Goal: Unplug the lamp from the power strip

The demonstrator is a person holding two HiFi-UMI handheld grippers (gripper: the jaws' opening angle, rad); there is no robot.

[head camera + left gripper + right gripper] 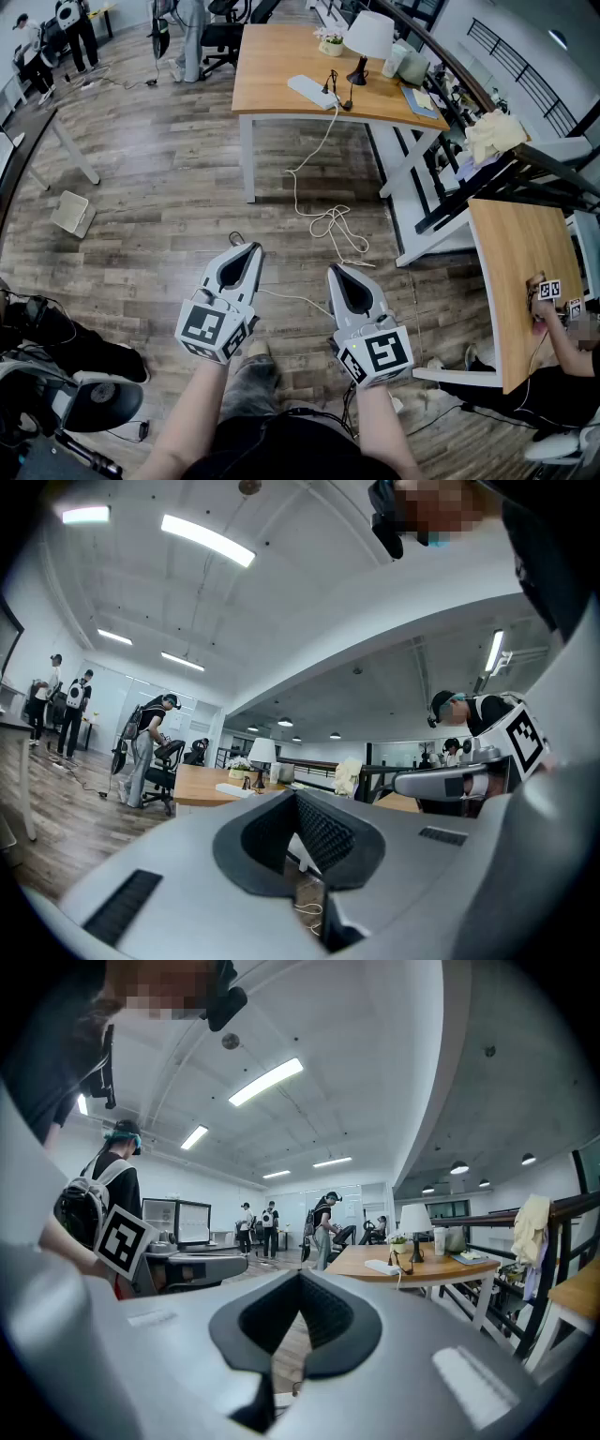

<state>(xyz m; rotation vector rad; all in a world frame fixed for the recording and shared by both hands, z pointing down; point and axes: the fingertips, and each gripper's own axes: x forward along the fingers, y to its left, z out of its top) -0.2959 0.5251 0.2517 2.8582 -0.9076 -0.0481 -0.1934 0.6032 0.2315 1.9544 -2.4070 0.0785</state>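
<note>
Left tongs (251,246) and right tongs (337,269) are pressed together, empty — lamp (367,37) and power strip (312,91) lie far ahead. We should approach, brace the strip, then unplug with a straight pull.

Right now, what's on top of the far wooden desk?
On the desk: lamp, white power strip with a plug in it, potted plant, cups, blue notebook. The lampshade hides whatever sits behind it.

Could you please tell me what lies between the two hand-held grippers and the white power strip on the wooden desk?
Head view: wood-plank floor, bare except for a loosely coiled white cable trailing down from the white power strip.
</note>
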